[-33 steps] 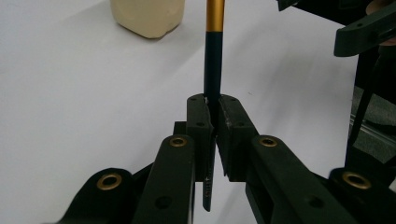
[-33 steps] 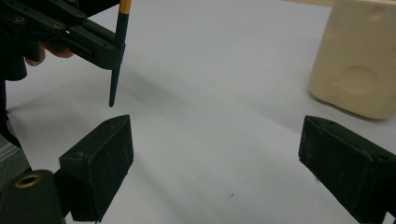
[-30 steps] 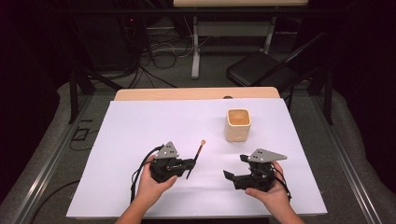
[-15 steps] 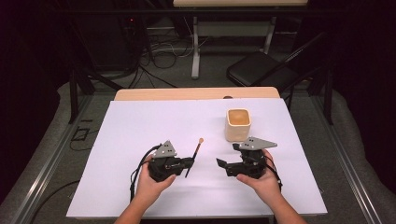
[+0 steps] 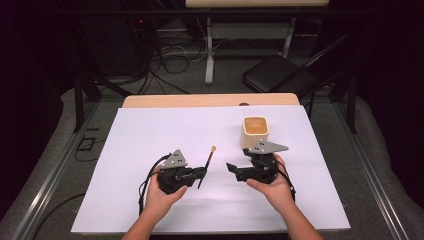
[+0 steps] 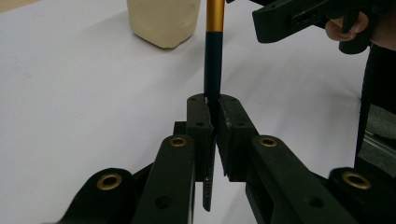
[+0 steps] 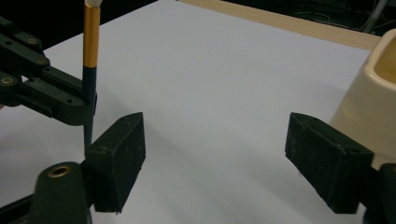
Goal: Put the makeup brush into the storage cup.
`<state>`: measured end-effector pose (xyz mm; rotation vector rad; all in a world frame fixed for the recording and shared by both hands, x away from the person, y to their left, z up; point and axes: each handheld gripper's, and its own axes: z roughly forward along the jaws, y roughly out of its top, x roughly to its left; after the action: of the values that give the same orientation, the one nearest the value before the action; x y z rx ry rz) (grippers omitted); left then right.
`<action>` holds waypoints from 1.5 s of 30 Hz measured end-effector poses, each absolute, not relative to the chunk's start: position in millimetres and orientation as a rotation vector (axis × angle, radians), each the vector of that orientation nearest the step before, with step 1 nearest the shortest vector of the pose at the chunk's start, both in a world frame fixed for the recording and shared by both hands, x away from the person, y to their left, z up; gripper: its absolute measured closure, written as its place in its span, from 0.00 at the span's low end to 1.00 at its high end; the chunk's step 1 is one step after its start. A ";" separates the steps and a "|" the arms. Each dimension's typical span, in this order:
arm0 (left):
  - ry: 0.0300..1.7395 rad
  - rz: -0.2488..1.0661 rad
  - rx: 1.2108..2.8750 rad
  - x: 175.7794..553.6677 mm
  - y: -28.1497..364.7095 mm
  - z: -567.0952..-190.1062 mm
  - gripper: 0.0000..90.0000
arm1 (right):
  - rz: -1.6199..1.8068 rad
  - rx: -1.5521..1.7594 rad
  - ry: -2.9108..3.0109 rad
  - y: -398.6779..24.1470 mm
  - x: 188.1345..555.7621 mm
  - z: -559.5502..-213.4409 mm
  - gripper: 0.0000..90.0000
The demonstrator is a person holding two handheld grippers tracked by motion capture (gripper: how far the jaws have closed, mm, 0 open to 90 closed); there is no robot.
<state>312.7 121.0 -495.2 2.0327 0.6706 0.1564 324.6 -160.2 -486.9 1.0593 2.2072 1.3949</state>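
A white sheet covers the desk (image 5: 150,135), with a dark room, cables and a black chair (image 5: 280,75) behind it. The brush (image 5: 207,164), dark-handled with a gold ferrule and a pale tip, sits clamped in the left gripper (image 5: 199,173), slanting up and away from the person above the sheet. Just beyond the right gripper (image 5: 231,168) stands a cream cup (image 5: 255,131), well apart from the brush tip. Nothing lies between the two grippers. The right gripper's jaws, gaping with nothing between them, have just been closing a little and point toward the brush. Both hands rest low near the desk's front edge.
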 end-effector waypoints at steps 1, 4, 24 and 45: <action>0.669 0.158 2.030 312.6 121.2 -495.2 0.93 | 1.407 1.058 2.206 -159.4 323.6 -486.6 0.26; 0.670 0.165 2.026 312.5 122.0 -495.3 0.93 | 1.402 1.024 2.210 -157.4 319.6 -486.3 0.28; 0.686 0.167 2.004 313.0 123.6 -498.3 0.93 | 1.497 1.035 2.187 -162.9 309.7 -494.4 0.36; 0.690 0.162 1.993 310.4 117.7 -502.6 0.93 | 1.643 0.971 2.195 -160.6 303.6 -494.4 0.53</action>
<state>310.4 117.7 -502.6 1.9928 0.6897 0.1620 303.6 -160.6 -494.4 0.9712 2.1953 1.6427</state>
